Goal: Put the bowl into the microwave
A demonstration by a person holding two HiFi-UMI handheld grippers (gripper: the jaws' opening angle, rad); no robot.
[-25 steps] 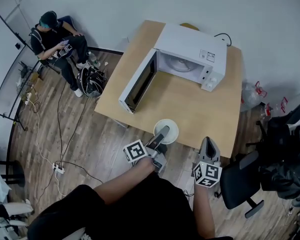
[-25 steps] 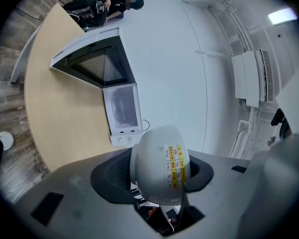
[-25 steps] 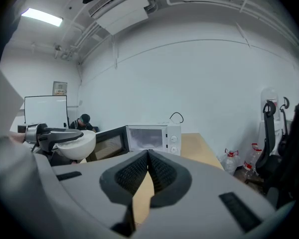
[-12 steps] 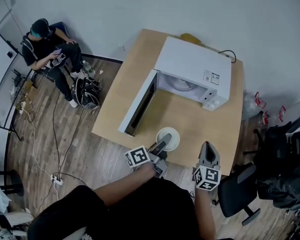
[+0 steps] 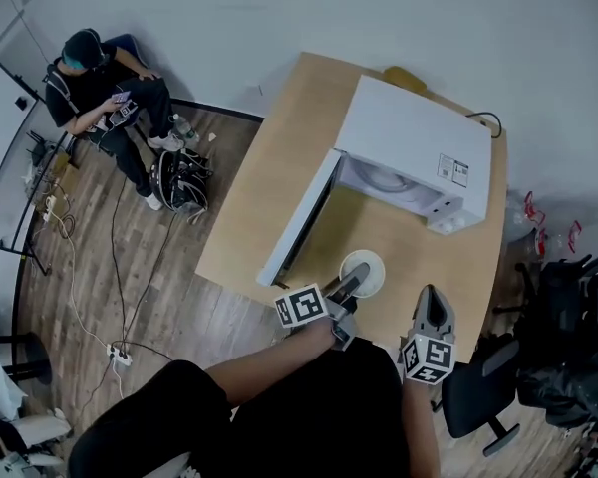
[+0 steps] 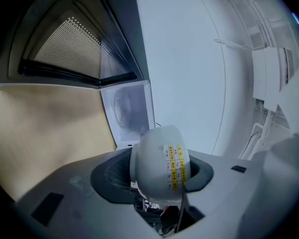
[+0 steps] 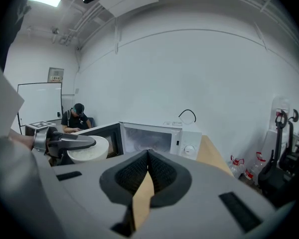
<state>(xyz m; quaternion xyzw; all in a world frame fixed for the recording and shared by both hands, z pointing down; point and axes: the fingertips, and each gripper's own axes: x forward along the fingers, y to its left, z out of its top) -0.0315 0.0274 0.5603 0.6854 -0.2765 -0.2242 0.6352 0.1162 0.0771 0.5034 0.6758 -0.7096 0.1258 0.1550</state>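
Observation:
A white bowl (image 5: pixel 363 272) with a colored sticker is held by its rim in my left gripper (image 5: pixel 347 288), above the near part of the wooden table (image 5: pixel 279 177). In the left gripper view the bowl (image 6: pixel 159 156) fills the space between the jaws of that gripper (image 6: pixel 157 176), facing the microwave's cavity (image 6: pixel 130 112). The white microwave (image 5: pixel 411 147) stands with its door (image 5: pixel 301 219) swung open to the left. My right gripper (image 5: pixel 434 312) hangs to the right of the bowl, shut and holding nothing; its own view shows its tips (image 7: pixel 148 154) meeting, and the bowl (image 7: pixel 89 149) at left.
A seated person (image 5: pixel 105 88) is at the far left by a bag (image 5: pixel 184 179) on the wood floor. Cables (image 5: pixel 90 297) run across the floor. A black office chair (image 5: pixel 478 391) stands at the table's near right corner; water bottles (image 7: pixel 249 169) sit beyond it.
My left gripper has carried the bowl nearer to the microwave's open front. The right gripper has kept its place beside it. The head view has shifted.

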